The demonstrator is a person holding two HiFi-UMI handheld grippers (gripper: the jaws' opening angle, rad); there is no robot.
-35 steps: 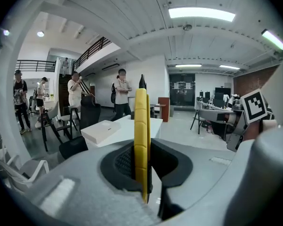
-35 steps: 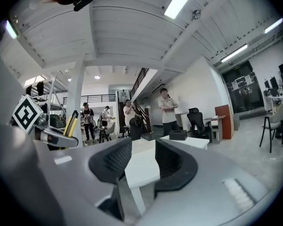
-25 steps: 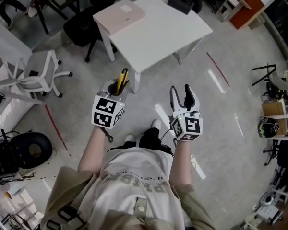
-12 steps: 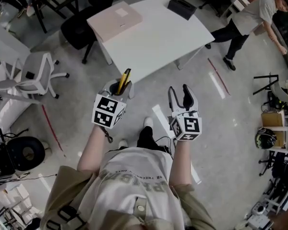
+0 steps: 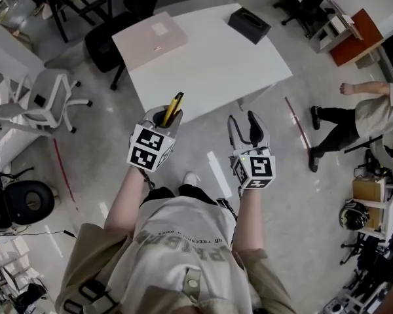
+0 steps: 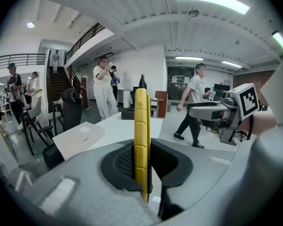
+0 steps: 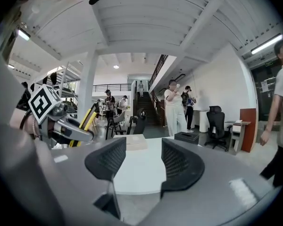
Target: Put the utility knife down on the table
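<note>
A yellow utility knife (image 5: 174,107) stands upright in my left gripper (image 5: 165,115), which is shut on it; in the left gripper view the knife (image 6: 140,140) runs straight up between the dark pads. My right gripper (image 5: 243,122) is held beside it, open, with nothing between its fingers (image 7: 180,160). In the right gripper view the left gripper and its knife (image 7: 86,120) show at the left. Both grippers hang over the floor just short of the near edge of the white table (image 5: 213,67).
On the table lie a flat beige box (image 5: 149,39) and a black box (image 5: 249,24). A white office chair (image 5: 46,101) and a black chair (image 5: 103,43) stand at the left. A person (image 5: 363,120) walks by on the right; others stand beyond the table.
Both grippers have moved forward, closer to the table, the knife still held. The passer-by has walked from the far right corner down the right side.
</note>
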